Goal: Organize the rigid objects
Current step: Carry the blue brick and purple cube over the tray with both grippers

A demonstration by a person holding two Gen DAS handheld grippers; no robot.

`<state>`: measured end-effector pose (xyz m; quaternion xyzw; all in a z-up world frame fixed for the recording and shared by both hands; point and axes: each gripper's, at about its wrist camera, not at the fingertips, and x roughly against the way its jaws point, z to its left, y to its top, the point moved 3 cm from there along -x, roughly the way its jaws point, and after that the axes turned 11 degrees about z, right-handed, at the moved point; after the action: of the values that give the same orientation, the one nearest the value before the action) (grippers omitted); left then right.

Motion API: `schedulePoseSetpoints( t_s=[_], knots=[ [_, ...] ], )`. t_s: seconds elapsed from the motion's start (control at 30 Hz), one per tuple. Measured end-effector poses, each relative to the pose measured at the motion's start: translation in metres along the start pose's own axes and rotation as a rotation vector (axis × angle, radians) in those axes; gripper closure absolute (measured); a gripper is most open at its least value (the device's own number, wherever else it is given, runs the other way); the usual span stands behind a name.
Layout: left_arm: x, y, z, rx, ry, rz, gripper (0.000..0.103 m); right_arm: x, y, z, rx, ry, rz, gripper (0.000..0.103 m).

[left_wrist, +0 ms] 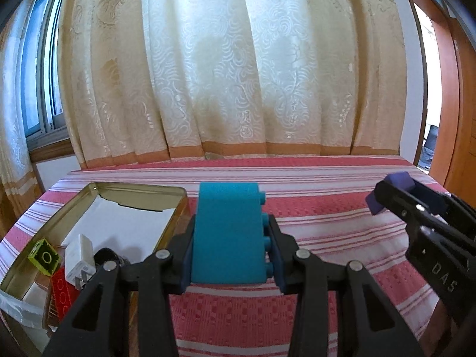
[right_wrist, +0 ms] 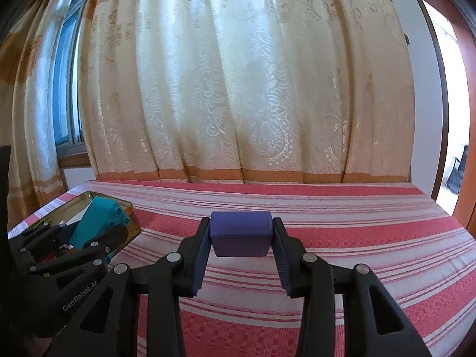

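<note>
We counted two bricks in hand: a teal brick [left_wrist: 229, 232] clamped in the left gripper [left_wrist: 230, 255], a purple block [right_wrist: 241, 233] clamped in the right gripper [right_wrist: 241, 255], both above the striped bedspread [left_wrist: 327, 223]. The teal brick's long axis ran away from the camera, studs facing right. One tin [left_wrist: 142, 192] held a yellow-green brick [left_wrist: 44, 256], a white charger [left_wrist: 79, 258] and a red piece [left_wrist: 64, 293]; the rest was hidden by the gripper.

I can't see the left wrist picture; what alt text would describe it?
The left claw grips a teal block above a red striped cloth. An open tin of small items sits left; the right claw holds a purple block.
</note>
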<state>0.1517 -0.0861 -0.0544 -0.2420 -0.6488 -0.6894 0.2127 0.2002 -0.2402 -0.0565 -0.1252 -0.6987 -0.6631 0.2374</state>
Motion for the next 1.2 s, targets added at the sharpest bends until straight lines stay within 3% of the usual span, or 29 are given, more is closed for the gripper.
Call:
schedulePoseSetpoints(
  t_s=[1.2],
  knots=[
    [0.027,-0.015,0.009,0.010,-0.034,-0.033,0.062,0.027,-0.010,0.017,0.027,0.025,-0.048,0.061]
  ],
)
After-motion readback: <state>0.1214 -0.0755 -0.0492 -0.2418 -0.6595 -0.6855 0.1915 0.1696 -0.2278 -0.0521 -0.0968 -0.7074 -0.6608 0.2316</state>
